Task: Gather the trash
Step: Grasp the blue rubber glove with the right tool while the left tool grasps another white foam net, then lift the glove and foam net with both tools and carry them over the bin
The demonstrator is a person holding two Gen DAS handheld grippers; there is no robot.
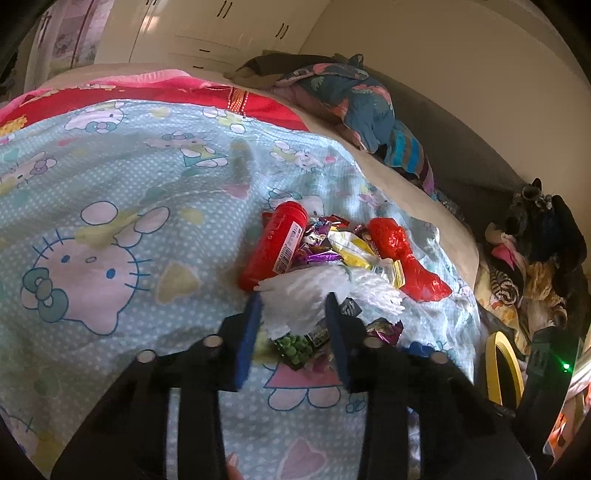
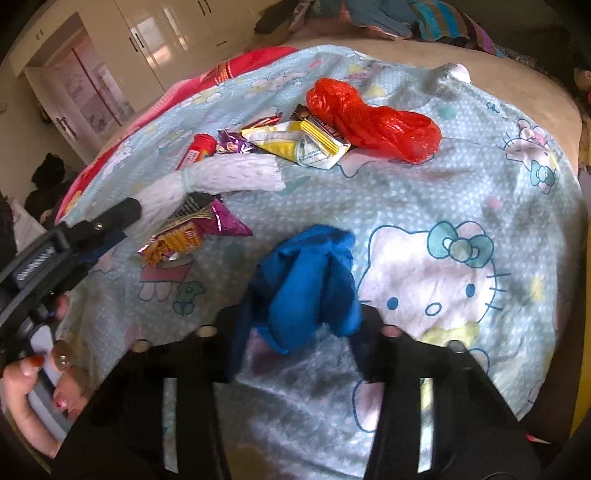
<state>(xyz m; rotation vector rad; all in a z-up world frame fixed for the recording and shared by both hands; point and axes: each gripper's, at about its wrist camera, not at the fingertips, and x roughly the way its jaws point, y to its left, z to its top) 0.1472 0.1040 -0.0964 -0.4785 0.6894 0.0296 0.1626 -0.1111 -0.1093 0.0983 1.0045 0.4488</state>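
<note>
Trash lies on a light-blue cartoon-cat bedsheet (image 1: 110, 177): a red tube (image 1: 271, 245), a crumpled red plastic bag (image 1: 402, 254), yellow and purple snack wrappers (image 1: 343, 247), a white foam net sleeve (image 1: 314, 295) and a green wrapper (image 1: 299, 349). My left gripper (image 1: 295, 306) is open, its fingers on either side of the foam net's near end. In the right wrist view my right gripper (image 2: 301, 291) is shut on a crumpled blue plastic bag (image 2: 310, 273), held above the sheet. The foam net (image 2: 221, 177), wrappers (image 2: 295, 144) and red bag (image 2: 373, 122) lie beyond it. The left gripper (image 2: 125, 214) reaches the foam net from the left.
A pile of folded clothes (image 1: 354, 99) lies at the far edge of the bed. More clothes and soft toys (image 1: 535, 251) are heaped at the right. A yellow-rimmed object (image 1: 502, 365) stands by the bed's right side. White wardrobes (image 1: 207, 33) line the back wall.
</note>
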